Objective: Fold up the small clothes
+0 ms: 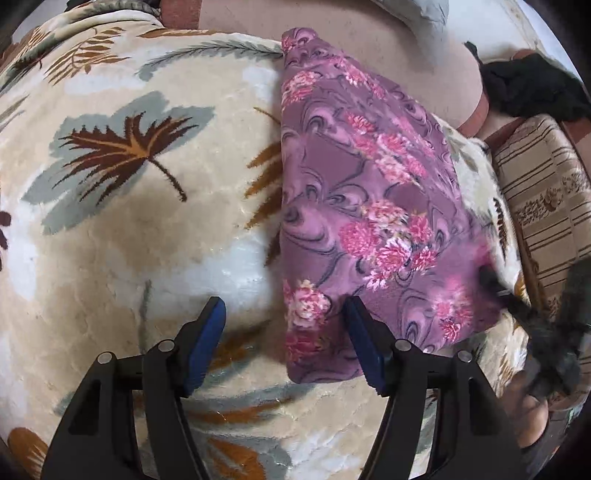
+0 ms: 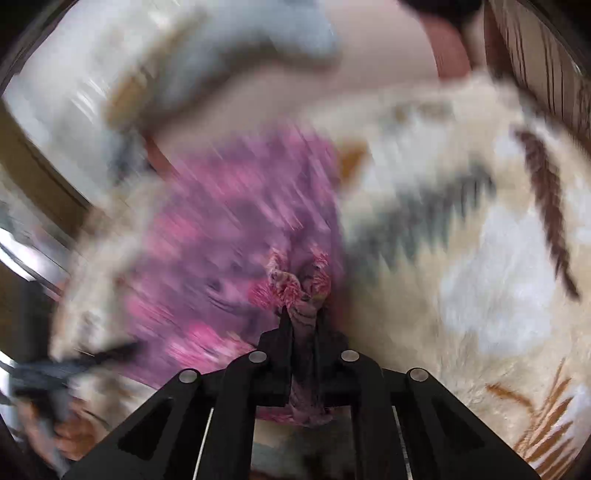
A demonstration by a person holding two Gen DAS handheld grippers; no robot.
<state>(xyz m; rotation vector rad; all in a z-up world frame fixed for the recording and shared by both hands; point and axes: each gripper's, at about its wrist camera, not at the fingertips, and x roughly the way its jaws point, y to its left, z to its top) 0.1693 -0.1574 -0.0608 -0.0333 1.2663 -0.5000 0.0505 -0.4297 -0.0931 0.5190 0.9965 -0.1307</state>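
A purple cloth with pink flowers (image 1: 354, 192) lies folded on a cream leaf-patterned blanket (image 1: 122, 229). My left gripper (image 1: 284, 314) is open just above the cloth's near left corner, its right blue pad (image 1: 364, 343) over the cloth and its left pad over the blanket. My right gripper (image 2: 301, 314) is shut on a bunched edge of the purple cloth (image 2: 221, 236); that view is blurred by motion. In the left wrist view the right gripper (image 1: 495, 284) shows blurred at the cloth's right edge.
A striped cushion (image 1: 543, 199) lies at the right. A black garment (image 1: 532, 92) sits at the far right. A pale pink sheet (image 1: 388, 40) covers the bed beyond the blanket. A grey-white cloth (image 1: 424, 14) lies at the top.
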